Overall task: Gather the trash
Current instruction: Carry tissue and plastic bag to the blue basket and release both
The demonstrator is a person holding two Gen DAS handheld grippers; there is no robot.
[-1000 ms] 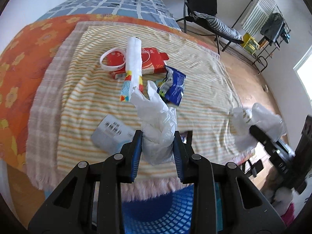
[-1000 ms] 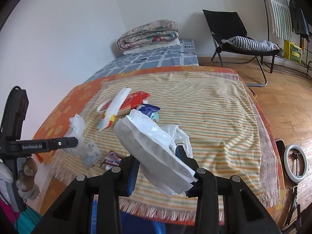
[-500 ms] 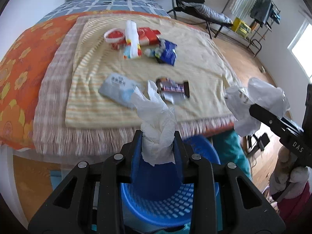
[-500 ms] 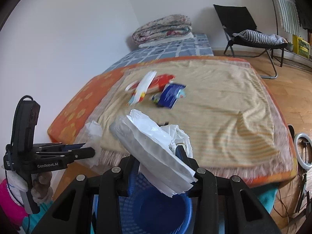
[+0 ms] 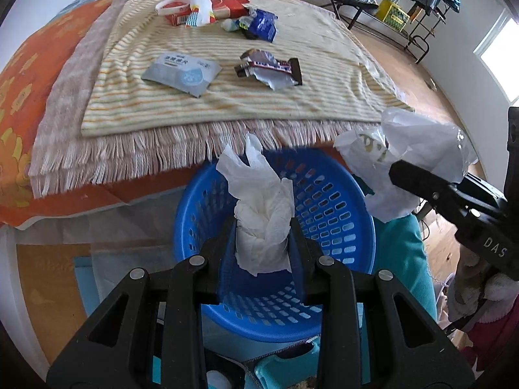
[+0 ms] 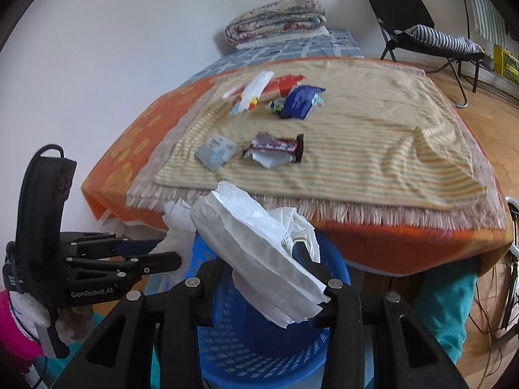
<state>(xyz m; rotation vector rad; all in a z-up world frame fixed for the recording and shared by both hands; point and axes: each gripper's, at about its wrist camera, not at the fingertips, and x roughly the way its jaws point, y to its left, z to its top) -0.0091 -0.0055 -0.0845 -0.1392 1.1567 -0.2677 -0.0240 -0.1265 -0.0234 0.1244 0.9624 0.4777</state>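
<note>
Over the blue basket (image 5: 327, 194), the left gripper (image 5: 262, 243) is clamped on a crumpled white tissue (image 5: 259, 207), which sticks up past its fingertips. The right gripper (image 6: 269, 278) pinches a white plastic bag (image 6: 259, 253) (slanting across its jaws) above the same basket's rim.
</note>
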